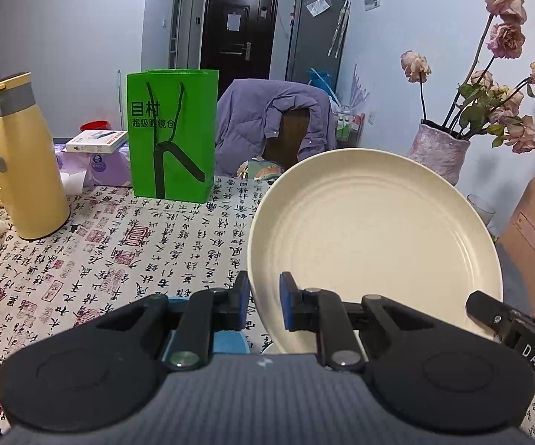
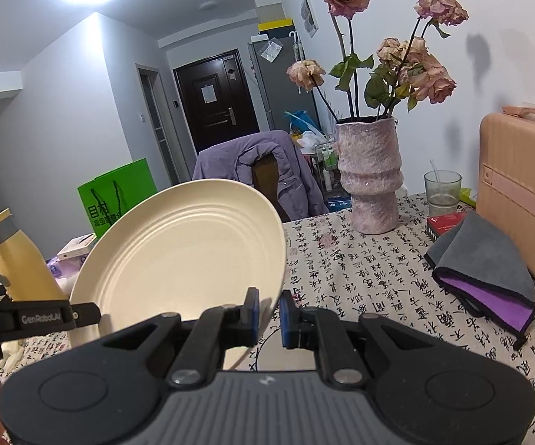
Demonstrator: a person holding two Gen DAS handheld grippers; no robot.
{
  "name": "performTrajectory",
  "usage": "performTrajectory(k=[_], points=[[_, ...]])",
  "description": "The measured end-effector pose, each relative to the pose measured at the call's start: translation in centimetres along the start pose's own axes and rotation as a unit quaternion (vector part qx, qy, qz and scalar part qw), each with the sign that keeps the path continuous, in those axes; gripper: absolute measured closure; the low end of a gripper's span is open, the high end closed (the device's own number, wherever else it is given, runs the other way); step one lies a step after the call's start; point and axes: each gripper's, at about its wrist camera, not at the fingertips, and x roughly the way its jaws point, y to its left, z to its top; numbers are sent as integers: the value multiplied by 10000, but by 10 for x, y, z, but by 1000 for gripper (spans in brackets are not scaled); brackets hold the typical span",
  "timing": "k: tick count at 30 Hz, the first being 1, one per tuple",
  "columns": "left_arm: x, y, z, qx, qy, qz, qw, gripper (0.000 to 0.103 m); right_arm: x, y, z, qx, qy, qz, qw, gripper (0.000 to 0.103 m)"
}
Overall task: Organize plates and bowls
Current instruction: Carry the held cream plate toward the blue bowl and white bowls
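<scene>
A cream ribbed plate hangs tilted above the table, held by both grippers at opposite edges. My left gripper is shut on its left rim, the blue pads pinching the edge. In the right wrist view the same plate fills the left half, and my right gripper is shut on its right rim. Each view catches the other gripper's finger at the plate's far edge: the right one and the left one. A blue dish lies on the table, mostly hidden under my left gripper.
The table carries a calligraphy-print cloth. On it stand a yellow thermos, a green paper bag, a pink vase of dried roses, a glass, a folded grey-purple cloth and a pink case. A chair with a purple jacket stands behind.
</scene>
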Motion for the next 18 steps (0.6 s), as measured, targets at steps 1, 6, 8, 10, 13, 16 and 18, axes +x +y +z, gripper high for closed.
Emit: performTrajectory(k=[1,6,8,10,13,16,18], points=[[-2,0,-1,4,-22,2,10000,85,-2,0,-1,4,-7,9,10000,92],[-10,2,-5,-4,-62,-18,10000,85,-9,1,-7,42,-32,36,10000,92],[-12,3,-7,-23,-59,-48,10000,85,-12,1,-9,57,-42,41,10000,92],[-15,4,-9,-20,-72,-58,10000,86,-15,1,-11,68,-57,43,10000,92],[-20,4,-12,-10,-107,-59,9999,85,-20,3,-14,64,-82,37,9999,92],[-25,6,-15,-22,-129,-73,9999,85,-24,3,-17,71,-85,39,9999,92],[-28,8,-17,-35,-141,-79,9999,86,-26,4,-19,79,-79,42,9999,92]])
